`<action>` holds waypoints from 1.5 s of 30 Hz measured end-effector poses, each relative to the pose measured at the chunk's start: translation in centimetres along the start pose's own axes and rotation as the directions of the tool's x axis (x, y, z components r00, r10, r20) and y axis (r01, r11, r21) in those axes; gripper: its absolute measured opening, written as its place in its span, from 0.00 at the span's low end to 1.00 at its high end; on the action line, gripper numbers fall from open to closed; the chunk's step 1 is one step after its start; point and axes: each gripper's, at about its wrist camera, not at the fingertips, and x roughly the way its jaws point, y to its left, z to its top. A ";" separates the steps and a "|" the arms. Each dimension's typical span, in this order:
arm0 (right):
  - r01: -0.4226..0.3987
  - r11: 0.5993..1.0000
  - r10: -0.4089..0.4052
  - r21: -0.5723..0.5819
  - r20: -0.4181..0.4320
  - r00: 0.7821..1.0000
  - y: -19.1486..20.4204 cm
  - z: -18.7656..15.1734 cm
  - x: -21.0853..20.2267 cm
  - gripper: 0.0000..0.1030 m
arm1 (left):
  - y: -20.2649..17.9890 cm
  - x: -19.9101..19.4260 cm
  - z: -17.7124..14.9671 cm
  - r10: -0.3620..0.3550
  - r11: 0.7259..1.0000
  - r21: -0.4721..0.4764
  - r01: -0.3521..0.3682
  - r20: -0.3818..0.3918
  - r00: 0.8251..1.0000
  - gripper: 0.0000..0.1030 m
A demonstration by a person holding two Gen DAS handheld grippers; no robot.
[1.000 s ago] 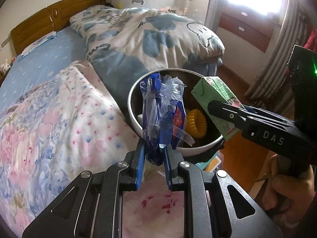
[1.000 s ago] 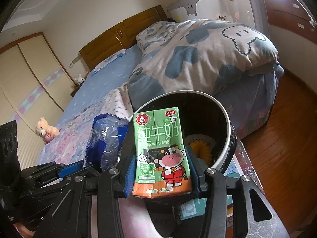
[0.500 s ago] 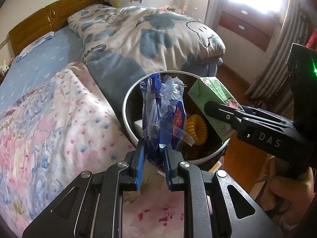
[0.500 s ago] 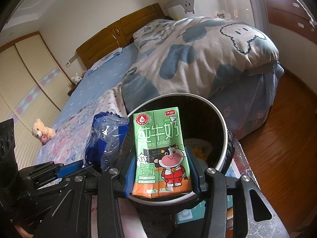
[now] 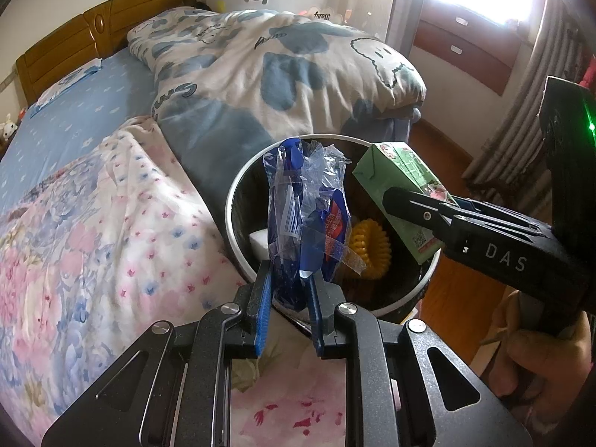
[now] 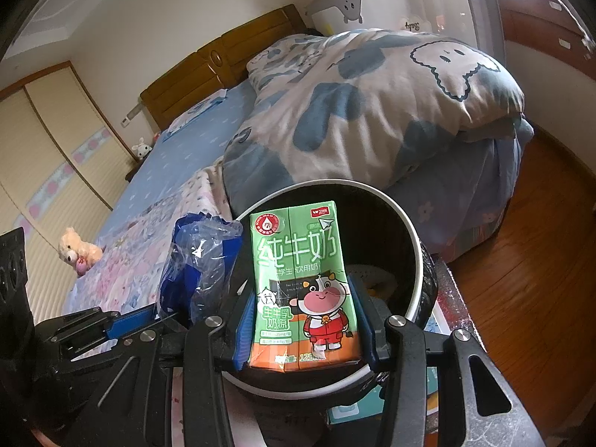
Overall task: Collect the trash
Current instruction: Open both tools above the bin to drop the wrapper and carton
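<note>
My left gripper (image 5: pixel 288 283) is shut on a crumpled blue and clear plastic wrapper (image 5: pixel 305 216) and holds it over the near rim of a round black bin with a white rim (image 5: pixel 238 186). My right gripper (image 6: pixel 303 320) is shut on a green milk carton (image 6: pixel 301 283) and holds it upright over the bin (image 6: pixel 413 246). The carton (image 5: pixel 402 186) and right gripper (image 5: pixel 406 201) also show in the left wrist view, above the bin's right side. A yellow ridged ring (image 5: pixel 372 249) and a white piece (image 5: pixel 259 242) lie inside the bin. The wrapper (image 6: pixel 197 260) shows left of the carton.
The bin stands beside a bed with a pink floral quilt (image 5: pixel 93 223) and a blue-and-white folded duvet (image 5: pixel 279 70). Wooden floor (image 6: pixel 521 260) lies to the right. A teddy bear (image 6: pixel 76 253) sits on the bed. Curtains (image 5: pixel 521 111) hang at the right.
Both grippers have moved forward, so the bin now sits closer and lower in both views, with wrapper and carton further over its opening. Both grips are unchanged.
</note>
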 end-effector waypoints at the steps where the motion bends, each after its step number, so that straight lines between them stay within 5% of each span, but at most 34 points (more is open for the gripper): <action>1: 0.000 1.000 0.000 0.001 0.000 1.000 -0.1 0.1 0.0 0.44 | 0.0 0.0 0.0 0.001 1.000 0.000 -0.001 0.001 1.000 0.16; 45: -0.026 0.999 0.027 0.045 -0.029 0.999 -0.9 0.7 0.9 0.44 | 0.5 1.6 0.9 0.019 1.000 -0.007 -0.019 -0.018 1.000 0.16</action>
